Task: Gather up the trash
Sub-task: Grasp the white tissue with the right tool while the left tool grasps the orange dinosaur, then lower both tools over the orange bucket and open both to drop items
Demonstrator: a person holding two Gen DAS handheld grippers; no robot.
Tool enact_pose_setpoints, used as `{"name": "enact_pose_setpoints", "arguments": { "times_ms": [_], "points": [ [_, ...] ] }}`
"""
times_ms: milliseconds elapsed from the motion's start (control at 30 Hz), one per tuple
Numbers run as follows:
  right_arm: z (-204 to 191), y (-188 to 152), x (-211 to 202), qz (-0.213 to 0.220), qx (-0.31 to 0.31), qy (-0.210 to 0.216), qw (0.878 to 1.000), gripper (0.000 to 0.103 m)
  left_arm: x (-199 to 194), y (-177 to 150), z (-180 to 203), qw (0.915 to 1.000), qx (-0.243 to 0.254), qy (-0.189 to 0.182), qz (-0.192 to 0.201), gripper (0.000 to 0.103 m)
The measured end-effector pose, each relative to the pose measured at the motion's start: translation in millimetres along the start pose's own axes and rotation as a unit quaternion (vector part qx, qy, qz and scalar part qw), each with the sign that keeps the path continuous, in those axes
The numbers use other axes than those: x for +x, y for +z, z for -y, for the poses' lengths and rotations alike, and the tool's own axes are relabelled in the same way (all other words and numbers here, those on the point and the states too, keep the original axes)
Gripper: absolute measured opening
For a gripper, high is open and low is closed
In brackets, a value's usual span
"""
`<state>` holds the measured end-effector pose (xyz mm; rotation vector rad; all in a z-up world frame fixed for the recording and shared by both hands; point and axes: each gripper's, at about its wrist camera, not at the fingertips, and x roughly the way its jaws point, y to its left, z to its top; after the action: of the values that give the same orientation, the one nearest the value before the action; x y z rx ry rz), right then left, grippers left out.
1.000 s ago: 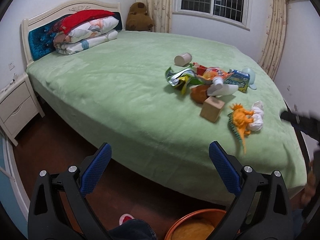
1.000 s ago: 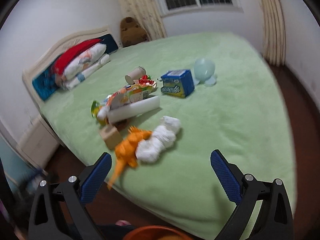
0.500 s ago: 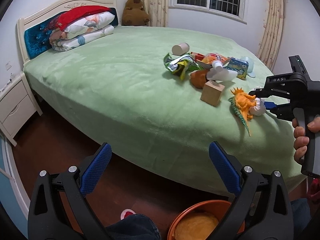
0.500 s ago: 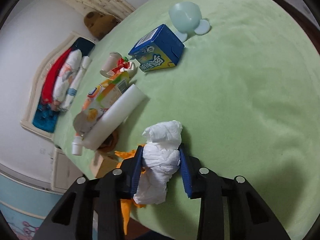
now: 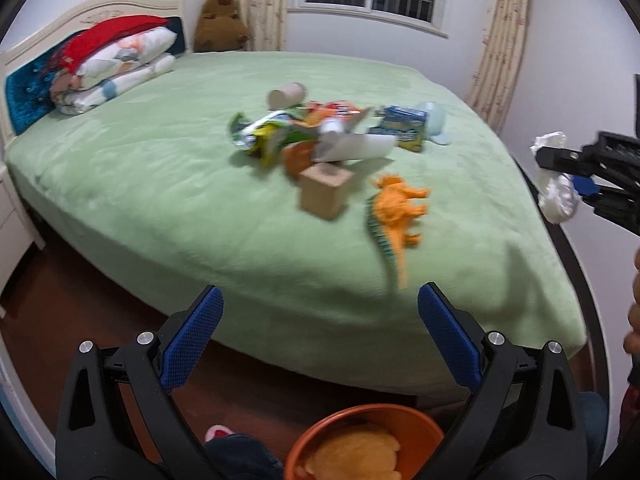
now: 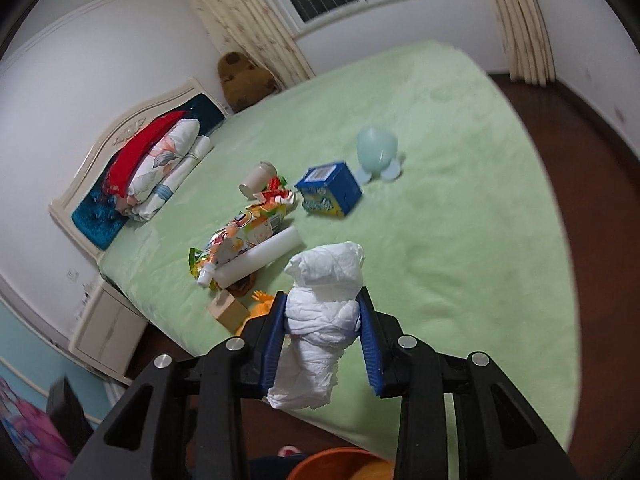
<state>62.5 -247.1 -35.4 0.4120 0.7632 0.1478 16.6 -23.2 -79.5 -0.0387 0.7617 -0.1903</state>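
i have the crumpled white tissue wad (image 6: 320,320) pinched between the blue pads of my right gripper (image 6: 322,334), lifted clear above the near edge of the green bed (image 6: 460,240). in the left wrist view the same wad (image 5: 556,196) hangs at the far right, off the mattress. my left gripper (image 5: 318,336) is spread wide and empty, low in front of the bed, with the orange bin (image 5: 364,440) just below it.

to do this step well, i judge i should carry the wad back and down toward the bin rim (image 6: 336,462) at the near bottom, keep the squeeze steady, and only release once the tissue sits over the opening. the paper is soft and loosely bunched, and a long tail droops below the pads, so a jerk could shed it.

left on the plush, fuzzy bedspread: shiny crinkled snack wrappers (image 6: 240,236), a smooth white tube (image 6: 260,260), a tipped paper cup (image 6: 258,178), a blue carton (image 6: 330,194), a pale rounded green toy (image 6: 376,150), a boxy wooden block (image 5: 326,192) and a hard orange dinosaur (image 5: 396,212).
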Motion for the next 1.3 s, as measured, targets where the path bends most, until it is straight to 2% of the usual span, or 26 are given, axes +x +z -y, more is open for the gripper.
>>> {"name": "enact_pose_setpoints", "arguments": {
  "times_ms": [167,300,467,533,600,667,767,1067,1300],
  "points": [
    [0,-13,-36,0.032,-0.046,-0.018,0.998,0.034,17,12,19,0.9991,-0.002,-0.042,-0.002,0.095],
    [-1,-25,-57,0.046,-0.066,-0.022,0.997,0.034,37,24,31,0.9967,-0.010,-0.079,-0.018,0.095],
    [1,-36,-68,0.045,-0.065,-0.007,0.997,0.035,68,36,43,0.9956,-0.010,-0.084,-0.039,0.093],
    [2,-39,-70,0.046,-0.070,-0.009,0.996,0.035,77,40,46,0.9960,-0.001,-0.078,-0.044,0.074],
    [5,-41,-71,0.045,-0.068,-0.007,0.997,0.035,91,43,47,0.9956,-0.002,-0.073,-0.058,0.062],
    [7,-42,-72,0.047,-0.068,-0.008,0.996,0.035,103,45,41,0.9940,-0.021,-0.079,-0.072,0.057],
    [9,-45,-74,0.050,-0.071,-0.009,0.996,0.035,110,50,35,0.9935,-0.035,-0.084,-0.069,0.049],
    [12,-52,-70,0.044,-0.069,-0.006,0.997,0.035,105,50,33,0.9936,-0.032,-0.087,-0.064,0.048],
    [10,-53,-68,0.042,-0.070,-0.007,0.997,0.035,83,46,30,0.9933,-0.033,-0.099,-0.050,0.048]
  ]
}}
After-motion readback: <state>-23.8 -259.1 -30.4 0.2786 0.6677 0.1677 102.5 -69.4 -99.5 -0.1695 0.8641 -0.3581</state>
